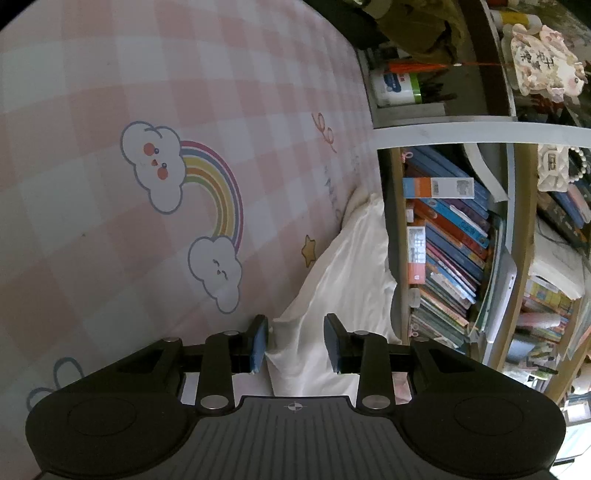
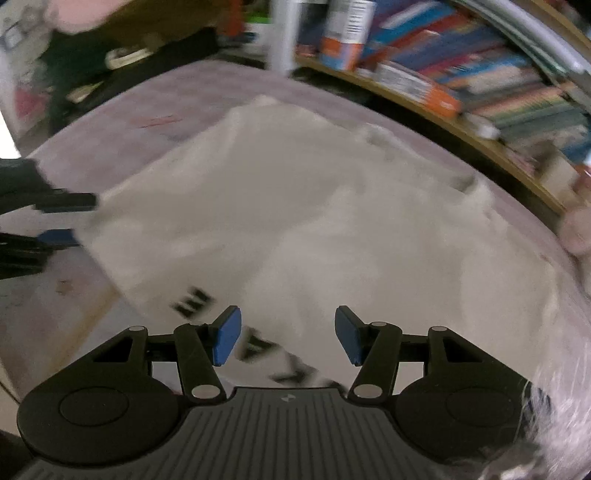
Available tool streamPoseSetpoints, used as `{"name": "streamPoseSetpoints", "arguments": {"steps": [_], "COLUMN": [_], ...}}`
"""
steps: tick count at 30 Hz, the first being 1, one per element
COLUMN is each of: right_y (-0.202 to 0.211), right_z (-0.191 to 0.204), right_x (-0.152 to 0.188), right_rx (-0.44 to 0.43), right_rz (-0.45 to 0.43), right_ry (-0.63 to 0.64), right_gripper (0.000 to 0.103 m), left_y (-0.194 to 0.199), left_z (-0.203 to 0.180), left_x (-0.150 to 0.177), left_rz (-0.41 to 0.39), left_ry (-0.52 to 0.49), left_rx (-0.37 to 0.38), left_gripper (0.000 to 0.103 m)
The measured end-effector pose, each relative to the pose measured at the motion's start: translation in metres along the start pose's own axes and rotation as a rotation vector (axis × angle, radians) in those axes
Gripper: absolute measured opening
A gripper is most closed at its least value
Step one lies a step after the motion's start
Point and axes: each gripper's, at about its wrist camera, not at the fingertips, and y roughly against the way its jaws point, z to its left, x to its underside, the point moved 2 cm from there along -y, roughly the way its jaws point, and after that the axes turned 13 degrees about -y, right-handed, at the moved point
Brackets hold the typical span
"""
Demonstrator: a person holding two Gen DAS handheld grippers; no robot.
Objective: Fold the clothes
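A white garment (image 1: 343, 273) lies on the pink checked bed sheet (image 1: 110, 92), along the bed's edge by the bookshelf. My left gripper (image 1: 295, 341) is open, and the garment's near edge sits between its blue pads. In the right wrist view the same white garment (image 2: 295, 206) spreads across the bed, with black letters (image 2: 258, 347) printed near its close edge. My right gripper (image 2: 286, 334) hovers open over that printed edge, holding nothing. The left gripper (image 2: 66, 218) shows at the garment's left edge, open. The right wrist view is blurred by motion.
A bookshelf (image 1: 454, 258) crammed with books stands right beside the bed. Dark clothing (image 1: 406, 26) hangs beyond the bed's far end. The sheet carries a rainbow-and-cloud print (image 1: 184, 206). A pinkish object (image 2: 578, 229) shows at the right edge of the bed.
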Motion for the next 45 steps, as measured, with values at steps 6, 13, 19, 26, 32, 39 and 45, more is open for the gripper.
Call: {"name": "streamPoseSetpoints", "arguments": {"steps": [6, 13, 19, 26, 32, 39, 45], "right_y": [-0.009, -0.013, -0.02, -0.023, -0.01, -0.006, -0.005], "right_z": [0.055, 0.106, 0.127, 0.114, 0.098, 0.096, 0.086], "right_x": [-0.009, -0.018, -0.02, -0.026, -0.031, -0.034, -0.037], "right_rx": [-0.095, -0.177, -0.189, -0.158, -0.17, -0.185, -0.202], "right_rz": [0.012, -0.014, -0.03, -0.014, -0.023, -0.017, 0.01], "right_ry": [0.139, 0.303, 0.374, 0.306, 0.23, 0.203, 0.135], "right_gripper": [0.054, 0.054, 0.044, 0.005, 0.005, 0.005, 0.05], "left_y": [-0.005, -0.004, -0.003, 0.001, -0.008, -0.041, -0.053], "left_z": [-0.017, -0.037, -0.059, -0.052, -0.036, -0.033, -0.035], "left_x": [-0.005, -0.004, 0.0, -0.008, -0.021, -0.023, -0.021], "left_rz": [0.049, 0.064, 0.084, 0.075, 0.068, 0.172, 0.194], "left_ry": [-0.098, -0.242, -0.365, -0.324, -0.181, -0.07, -0.075], "left_rx": [-0.046, -0.05, -0.019, 0.006, 0.073, 0.085, 0.089], "left_gripper": [0.044, 0.016, 0.016, 0.065, 0.078, 0.08, 0.08]}}
